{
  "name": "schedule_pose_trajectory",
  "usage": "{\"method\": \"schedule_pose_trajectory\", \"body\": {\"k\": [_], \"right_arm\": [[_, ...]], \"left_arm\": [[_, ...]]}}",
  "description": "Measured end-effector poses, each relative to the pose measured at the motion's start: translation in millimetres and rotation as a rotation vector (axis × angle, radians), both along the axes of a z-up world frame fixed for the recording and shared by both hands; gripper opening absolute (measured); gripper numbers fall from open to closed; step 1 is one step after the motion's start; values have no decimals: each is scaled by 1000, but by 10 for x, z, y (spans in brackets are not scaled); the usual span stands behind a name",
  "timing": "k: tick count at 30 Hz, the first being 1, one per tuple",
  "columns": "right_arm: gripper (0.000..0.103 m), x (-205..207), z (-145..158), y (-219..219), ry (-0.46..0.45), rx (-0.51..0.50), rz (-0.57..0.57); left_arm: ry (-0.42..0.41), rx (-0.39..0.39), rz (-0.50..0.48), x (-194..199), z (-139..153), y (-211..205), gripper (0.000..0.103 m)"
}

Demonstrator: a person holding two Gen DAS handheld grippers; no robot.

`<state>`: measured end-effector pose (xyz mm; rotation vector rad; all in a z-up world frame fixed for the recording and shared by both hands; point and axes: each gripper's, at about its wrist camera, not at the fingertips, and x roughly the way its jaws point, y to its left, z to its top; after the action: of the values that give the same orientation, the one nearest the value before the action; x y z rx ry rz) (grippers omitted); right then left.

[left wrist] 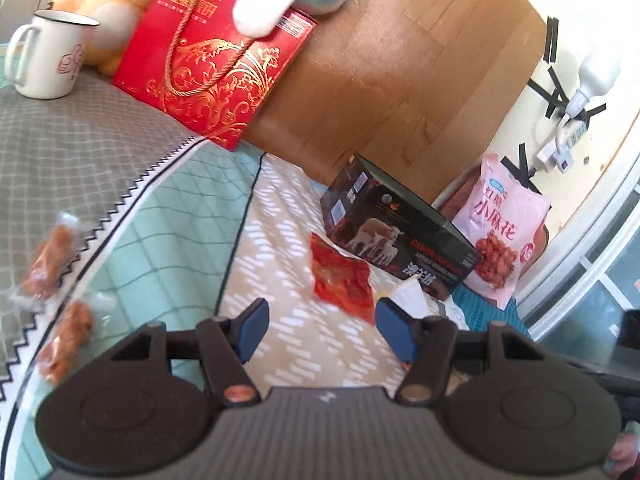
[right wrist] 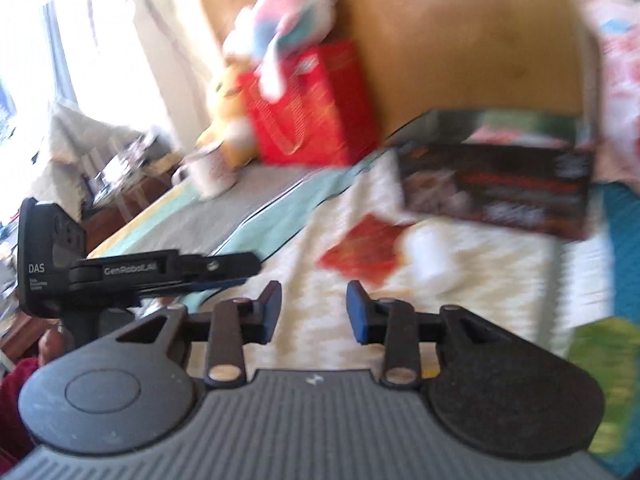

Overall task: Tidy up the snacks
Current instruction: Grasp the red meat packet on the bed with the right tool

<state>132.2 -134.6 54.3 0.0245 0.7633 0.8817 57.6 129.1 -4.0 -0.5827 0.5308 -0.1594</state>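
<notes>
Left wrist view: I am holding the left gripper (left wrist: 320, 330) with its blue pads spread and nothing between them. I am taking the black rectangular cardboard box with the sheep picture (left wrist: 400, 232) as my landmark. The flat red foil snack packet (left wrist: 340, 276) is lying on the patterned bedspread (left wrist: 280, 240) just in front of that box. The pink printed snack bag (left wrist: 500, 228) is leaning beside the box, toward the wall. Two clear-wrapped brown twist snacks (left wrist: 56, 280) are lying well apart from it, far to the left. The red gift box with a gold cord handle (left wrist: 216, 64) is standing behind it.

Right wrist view, blurred: I am keeping the right gripper (right wrist: 314, 310) spread and empty, aimed short of the red packet in front of the box.

Judgement: snacks are lying scattered, so most sorting is left.
</notes>
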Motion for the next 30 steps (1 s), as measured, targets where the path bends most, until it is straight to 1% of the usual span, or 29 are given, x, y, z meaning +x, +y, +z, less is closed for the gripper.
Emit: {"method": "schedule_pose_trajectory", "body": {"k": [3, 4, 5, 6, 7, 8, 9, 10, 12, 13, 16, 18, 19, 20, 25, 29, 30], "right_arm": [[36, -13, -144, 175, 25, -66, 34], [30, 12, -195, 199, 20, -97, 20], [25, 33, -216, 179, 2, -120, -1], [19, 82, -224, 159, -26, -142, -32], [18, 138, -218, 142, -59, -163, -78], [22, 193, -208, 127, -82, -183, -125], [24, 247, -203, 102, -90, -194, -173], [24, 303, -187, 79, -72, -180, -202], [24, 369, -177, 80, -22, -129, -181], [25, 369, -173, 113, -21, -119, -163], [25, 356, -200, 267, 4, -115, -102], [25, 369, -243, 337, 12, -121, -97], [28, 391, -264, 358, 10, -122, -105], [33, 426, -283, 360, 16, -116, -120], [35, 659, -330, 243, 95, -24, -225], [39, 799, -412, 231, 184, 53, -237], [39, 812, -418, 242, 189, 67, -240]], "left_arm": [[-41, -23, -13, -45, -2, 32, 59], [-51, -26, -17, -51, 1, 29, 59], [-53, -26, -24, -44, -4, 25, 59], [-53, -29, -33, -41, -6, 18, 59], [-58, -33, -40, -40, -4, 16, 59], [-66, -36, -42, -41, 0, 10, 59], [-74, -40, -42, -54, 3, 17, 59], [-80, -45, -43, -67, 3, 18, 59], [-89, -59, -40, -86, -1, 37, 59], [-91, -66, -38, -93, -6, 50, 59], [-92, -82, -41, -94, -13, 68, 59], [-96, -82, -41, -101, -13, 70, 59], [-98, -80, -44, -100, -11, 67, 59], [-100, -76, -45, -104, -8, 61, 59], [-103, -64, -52, -107, 1, 35, 59], [-103, -68, -52, -102, -4, 43, 59], [-102, -68, -52, -103, -6, 44, 59]]}}
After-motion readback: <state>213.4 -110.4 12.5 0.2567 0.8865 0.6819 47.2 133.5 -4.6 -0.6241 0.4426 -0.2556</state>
